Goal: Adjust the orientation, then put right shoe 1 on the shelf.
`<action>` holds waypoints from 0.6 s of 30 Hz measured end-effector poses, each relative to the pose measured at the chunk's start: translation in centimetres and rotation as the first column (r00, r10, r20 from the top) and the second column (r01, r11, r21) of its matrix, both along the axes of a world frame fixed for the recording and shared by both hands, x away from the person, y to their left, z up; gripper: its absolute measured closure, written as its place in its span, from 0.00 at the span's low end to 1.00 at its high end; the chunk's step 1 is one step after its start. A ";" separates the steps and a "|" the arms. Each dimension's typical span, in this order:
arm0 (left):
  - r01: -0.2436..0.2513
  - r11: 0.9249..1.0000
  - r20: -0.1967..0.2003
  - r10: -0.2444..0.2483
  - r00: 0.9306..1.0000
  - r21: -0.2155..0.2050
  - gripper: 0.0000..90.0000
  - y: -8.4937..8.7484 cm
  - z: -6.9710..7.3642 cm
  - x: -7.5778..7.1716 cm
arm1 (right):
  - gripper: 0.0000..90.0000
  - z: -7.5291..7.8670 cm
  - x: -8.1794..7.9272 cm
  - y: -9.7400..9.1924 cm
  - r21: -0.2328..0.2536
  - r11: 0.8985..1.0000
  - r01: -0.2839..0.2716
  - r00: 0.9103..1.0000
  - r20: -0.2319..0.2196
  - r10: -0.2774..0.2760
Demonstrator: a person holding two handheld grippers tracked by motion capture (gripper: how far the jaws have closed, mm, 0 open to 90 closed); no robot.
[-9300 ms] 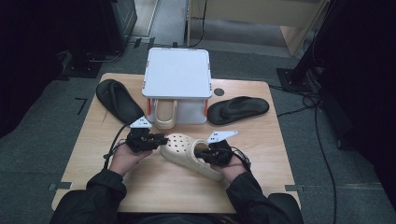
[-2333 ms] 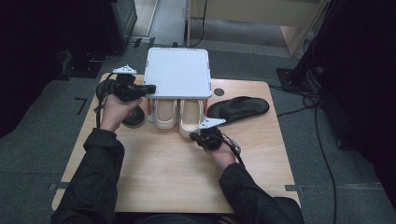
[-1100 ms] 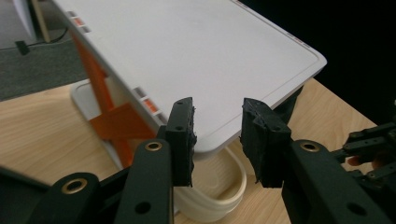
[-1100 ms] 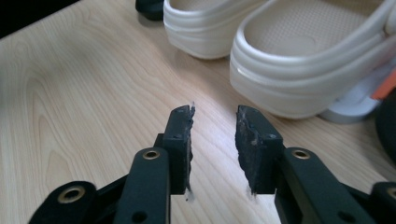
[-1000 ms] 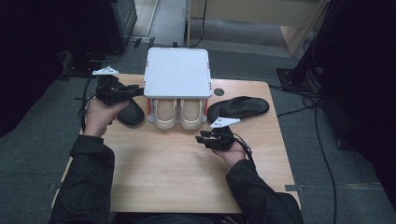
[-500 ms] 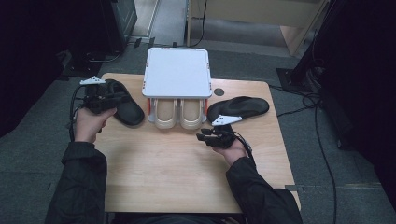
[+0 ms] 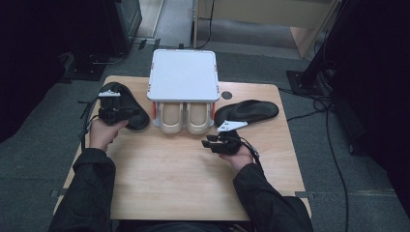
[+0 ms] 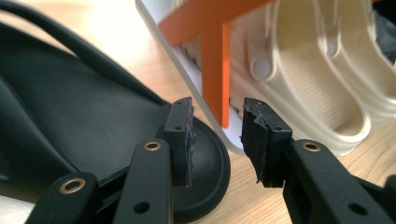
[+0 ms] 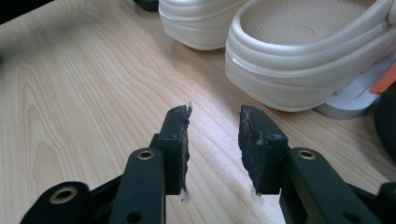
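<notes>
Risk: your left gripper (image 8: 215, 140) could clip the rack when taking the black sandal.

Right gripper (image 7: 218, 143) idled gaping, empty, at 5 o'clock of the cream clogs (image 7: 185, 116). Left hovered, jaws apart, over the left black sandal (image 7: 126, 107) at 9 o'clock of the white rack (image 7: 183, 75), its orange leg (image 8: 215, 65) just ahead.
</notes>
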State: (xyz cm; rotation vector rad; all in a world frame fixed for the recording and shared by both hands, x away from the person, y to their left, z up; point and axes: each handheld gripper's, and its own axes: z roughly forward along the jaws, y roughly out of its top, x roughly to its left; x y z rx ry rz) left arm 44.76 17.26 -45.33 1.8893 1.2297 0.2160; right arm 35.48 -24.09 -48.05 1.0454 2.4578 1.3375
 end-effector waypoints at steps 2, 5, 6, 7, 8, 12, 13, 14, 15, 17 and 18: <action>-0.007 1.000 -0.001 0.007 1.000 0.013 0.71 0.0 -0.6 0.0 | 0.71 0.0 0.0 0.0 -0.002 1.000 -0.002 1.000 0.004 0.002; -0.004 0.999 -0.019 0.005 1.000 0.037 0.72 0.0 -1.4 0.1 | 0.71 -0.1 0.0 0.1 -0.003 1.000 -0.005 1.000 0.005 0.005; -0.004 0.999 -0.025 0.005 1.000 0.039 0.72 0.0 -1.5 0.1 | 0.71 -0.1 0.0 0.1 -0.002 1.000 -0.004 1.000 0.005 0.004; -0.004 0.999 -0.025 0.005 1.000 0.039 0.72 0.0 -1.5 0.1 | 0.71 -0.1 0.0 0.1 -0.002 1.000 -0.004 1.000 0.005 0.004; -0.005 1.000 -0.013 0.005 1.000 0.023 0.73 0.0 -1.9 0.0 | 0.71 -0.2 0.0 0.1 -0.003 1.000 -0.007 1.000 0.006 0.007; -0.004 0.999 -0.025 0.005 1.000 0.034 0.74 -0.2 -2.6 -0.1 | 0.71 -0.2 0.0 0.2 0.000 1.000 -0.005 1.000 0.004 0.005; -0.003 0.999 -0.034 0.005 0.999 0.038 0.75 -0.3 -2.8 -0.1 | 0.72 -0.2 0.0 0.2 0.000 1.000 -0.004 1.000 0.002 0.004; 0.002 0.999 -0.037 -0.001 0.999 0.047 0.76 -0.4 -3.1 -0.2 | 0.71 -0.2 0.0 0.2 0.000 1.000 -0.005 1.000 0.005 0.005; 0.013 0.998 -0.041 -0.011 0.999 0.057 0.77 -0.6 -3.3 -0.2 | 0.72 -0.2 0.1 0.2 0.000 1.000 -0.007 1.000 0.010 0.007; 0.023 0.997 -0.053 -0.019 0.998 0.077 0.79 -0.8 -3.5 -0.2 | 0.72 -0.2 0.1 0.1 0.001 1.000 -0.007 1.000 0.011 0.007; 0.025 0.997 -0.046 -0.021 0.999 0.074 0.81 -1.0 -3.7 -0.3 | 0.72 -0.2 0.1 0.1 0.000 1.000 -0.007 1.000 0.012 0.007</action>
